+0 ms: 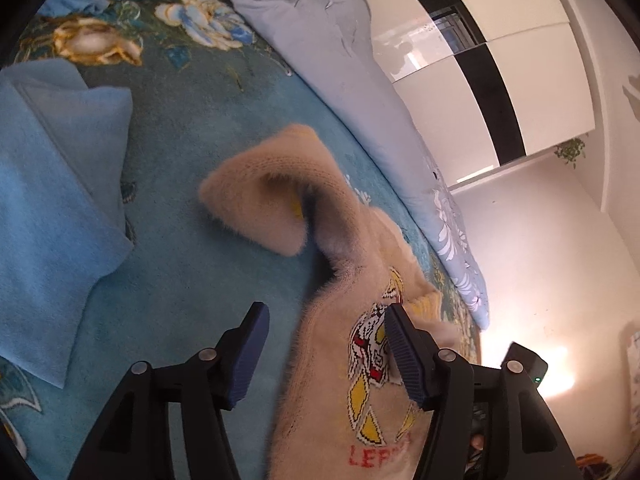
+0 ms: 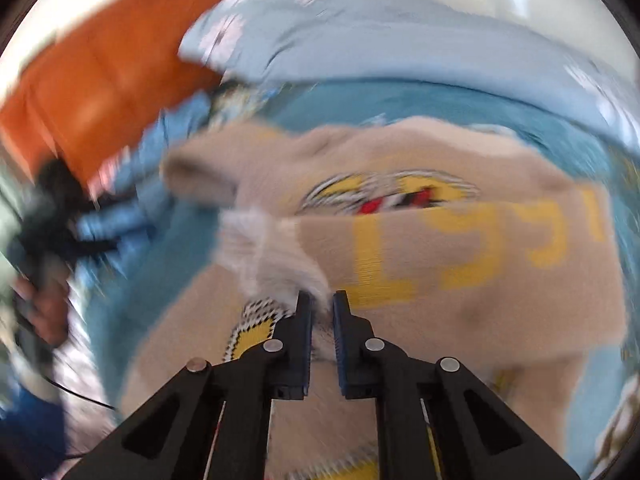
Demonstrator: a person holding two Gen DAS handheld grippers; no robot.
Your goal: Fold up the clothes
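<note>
A fuzzy beige sweater [image 1: 344,364] with a yellow, red and white emblem lies on a blue floral bedspread [image 1: 192,280]. One sleeve [image 1: 260,200] curls up above it. My left gripper [image 1: 326,344] is open, its jaws wide apart over the sweater's left edge, holding nothing. In the blurred right wrist view the sweater [image 2: 460,264] shows yellow numerals and is partly folded. My right gripper [image 2: 320,300] is shut on a fluffy edge of the sweater [image 2: 276,264].
A folded light blue garment [image 1: 52,208] lies to the left on the bed. A pale blue quilt [image 1: 360,92] runs along the far side, also in the right wrist view [image 2: 400,40]. White wardrobe doors [image 1: 480,80] stand beyond. An orange panel [image 2: 100,80] is at upper left.
</note>
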